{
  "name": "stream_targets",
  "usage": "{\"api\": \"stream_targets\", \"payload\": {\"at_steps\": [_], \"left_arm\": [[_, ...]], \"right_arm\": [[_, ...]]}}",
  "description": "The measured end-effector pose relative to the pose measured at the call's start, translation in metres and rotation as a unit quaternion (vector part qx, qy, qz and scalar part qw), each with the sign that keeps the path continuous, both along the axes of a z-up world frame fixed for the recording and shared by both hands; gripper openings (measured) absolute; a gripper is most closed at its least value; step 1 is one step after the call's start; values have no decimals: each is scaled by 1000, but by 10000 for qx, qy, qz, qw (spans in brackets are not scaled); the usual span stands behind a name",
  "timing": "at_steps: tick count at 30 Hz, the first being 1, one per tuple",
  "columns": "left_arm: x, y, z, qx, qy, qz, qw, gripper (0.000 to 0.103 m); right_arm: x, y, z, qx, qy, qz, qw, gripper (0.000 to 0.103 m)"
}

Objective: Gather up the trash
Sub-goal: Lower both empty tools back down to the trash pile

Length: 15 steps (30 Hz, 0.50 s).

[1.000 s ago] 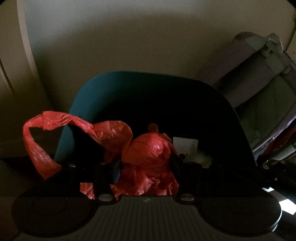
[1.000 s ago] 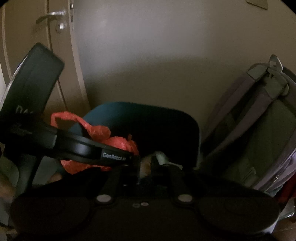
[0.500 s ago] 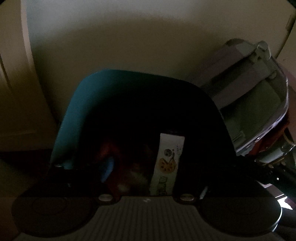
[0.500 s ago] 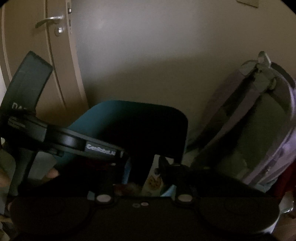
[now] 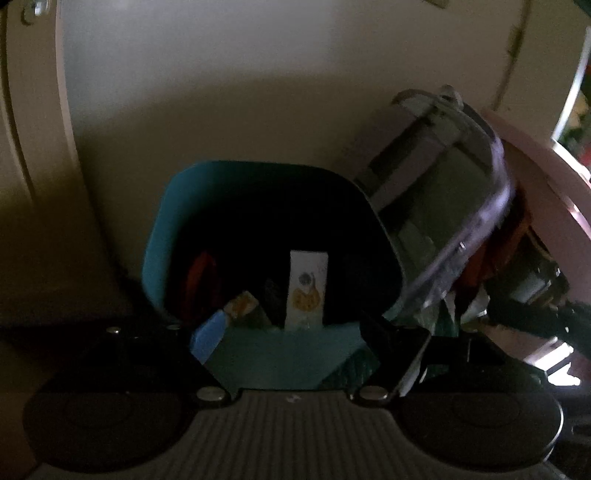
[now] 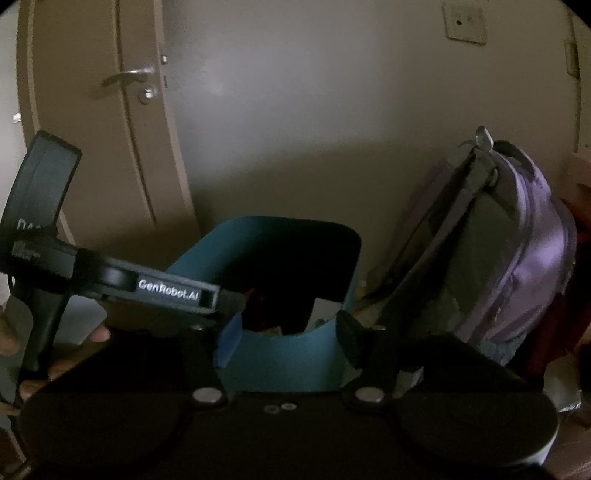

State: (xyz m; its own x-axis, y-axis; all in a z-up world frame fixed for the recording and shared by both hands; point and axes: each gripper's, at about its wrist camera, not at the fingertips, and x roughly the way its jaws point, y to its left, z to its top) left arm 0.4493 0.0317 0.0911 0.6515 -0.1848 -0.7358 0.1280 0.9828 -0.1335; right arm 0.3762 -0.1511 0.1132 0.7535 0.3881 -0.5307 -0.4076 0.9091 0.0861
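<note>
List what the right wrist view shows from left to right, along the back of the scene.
Door handle → teal bin → purple backpack.

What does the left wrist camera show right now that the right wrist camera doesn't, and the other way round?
Only the left wrist view looks down into the bin: a white illustrated wrapper standing upright, a smaller orange packet and something red low at the left. Only the right wrist view shows the door handle, the wall switch plate and the left gripper from the side, over the bin's near left edge. Both share the teal bin and the purple backpack; each gripper is open and empty.
</note>
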Motion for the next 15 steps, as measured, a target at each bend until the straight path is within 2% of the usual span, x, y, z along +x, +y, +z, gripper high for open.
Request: {"api": "stream_targets", "payload": {"at_steps": [8, 15], "left_arm": [[-78, 3, 10, 219, -154, -236, 9994, 80], [-134, 8, -1, 355, -87, -444, 9983, 80]], "right_arm": [[-60, -16, -9, 137, 106, 166, 9997, 63], [-103, -32, -34, 241, 369, 192, 9988, 70]]}}
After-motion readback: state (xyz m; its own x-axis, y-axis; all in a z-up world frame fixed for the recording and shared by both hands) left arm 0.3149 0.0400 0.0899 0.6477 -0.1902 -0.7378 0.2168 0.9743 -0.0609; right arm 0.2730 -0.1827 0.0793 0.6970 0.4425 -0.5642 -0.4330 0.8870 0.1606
